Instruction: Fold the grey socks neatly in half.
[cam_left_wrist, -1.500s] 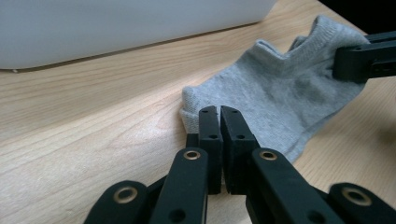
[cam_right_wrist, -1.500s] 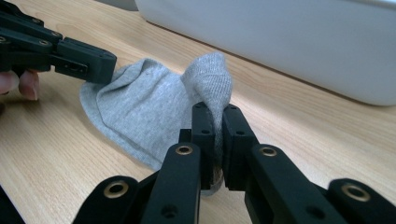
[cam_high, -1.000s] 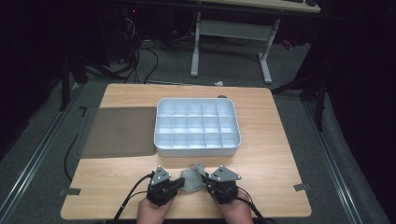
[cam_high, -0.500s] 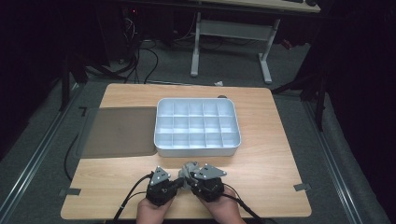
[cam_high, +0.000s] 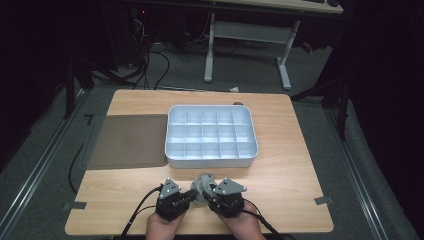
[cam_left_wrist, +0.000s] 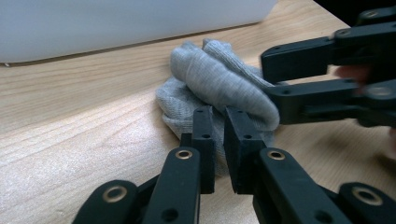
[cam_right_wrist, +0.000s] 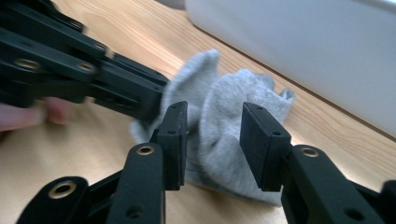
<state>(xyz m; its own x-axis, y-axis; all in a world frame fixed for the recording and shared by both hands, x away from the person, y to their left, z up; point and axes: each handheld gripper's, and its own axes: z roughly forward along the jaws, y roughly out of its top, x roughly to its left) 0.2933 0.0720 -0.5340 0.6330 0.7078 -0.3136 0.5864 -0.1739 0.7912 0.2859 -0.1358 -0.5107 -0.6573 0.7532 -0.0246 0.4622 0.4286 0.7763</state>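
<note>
as both grip it, the grey sock (cam_left_wrist: 219, 84) bears no writing.

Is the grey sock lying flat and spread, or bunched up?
Bunched up. The grey sock sits in rounded folds on the table, between the left gripper and the right gripper.

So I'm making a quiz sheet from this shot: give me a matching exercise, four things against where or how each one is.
Things:
1. grey sock
2. compartment box
3. dark mat
4. right tool

States:
a. white, mid-table
b. jaws apart around cloth
c. bunched between both tools
d. flat, left of the box

Pairs: 1-c, 2-a, 3-d, 4-b
</note>
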